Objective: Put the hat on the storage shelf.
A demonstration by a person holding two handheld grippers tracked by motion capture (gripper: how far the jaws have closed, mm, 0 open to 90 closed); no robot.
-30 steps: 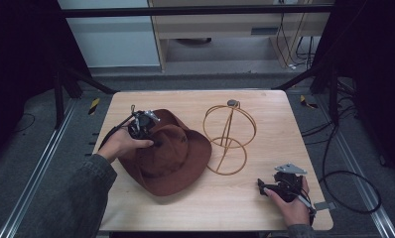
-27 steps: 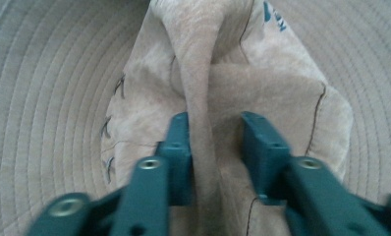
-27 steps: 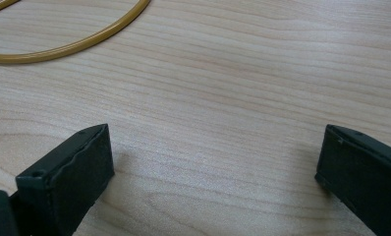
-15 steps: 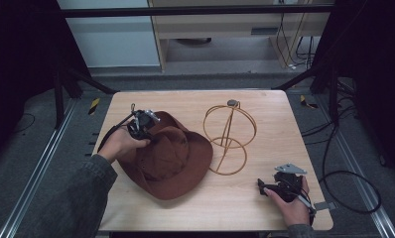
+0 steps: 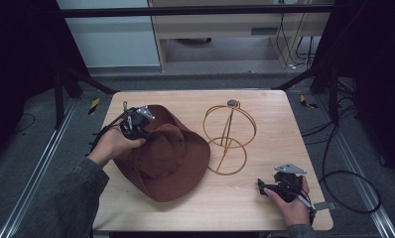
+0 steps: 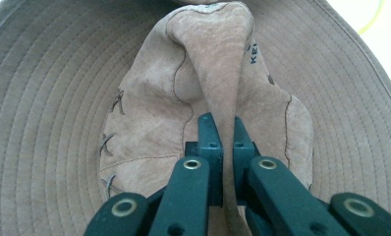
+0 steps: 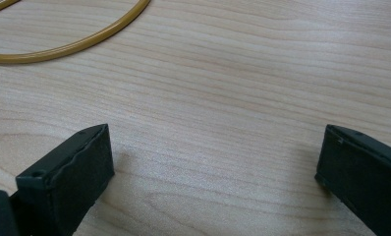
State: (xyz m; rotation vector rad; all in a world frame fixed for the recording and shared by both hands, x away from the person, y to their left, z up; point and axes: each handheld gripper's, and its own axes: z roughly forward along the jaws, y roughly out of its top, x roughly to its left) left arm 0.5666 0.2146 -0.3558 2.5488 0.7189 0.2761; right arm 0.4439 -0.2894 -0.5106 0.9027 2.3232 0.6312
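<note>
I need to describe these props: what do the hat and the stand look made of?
Hat: looks like brown suede, matte and napped, with a row-stitched brim and cross-stitched crown seams. Stand: seems thin metal wire with a yellowish-gold finish, bent into rings; could be coated.

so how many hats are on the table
1. The brown suede hat lies on the left half of the wooden table, beside the gold wire hat stand. The left gripper is shut on its pinched crown.

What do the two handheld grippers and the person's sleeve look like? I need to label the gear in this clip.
Left gripper: dark green-black jaws with brass-ringed pivot holes. Right gripper: black body, grey three-cornered plate on top, trailing cable. The sleeve is dark grey-green.
</note>
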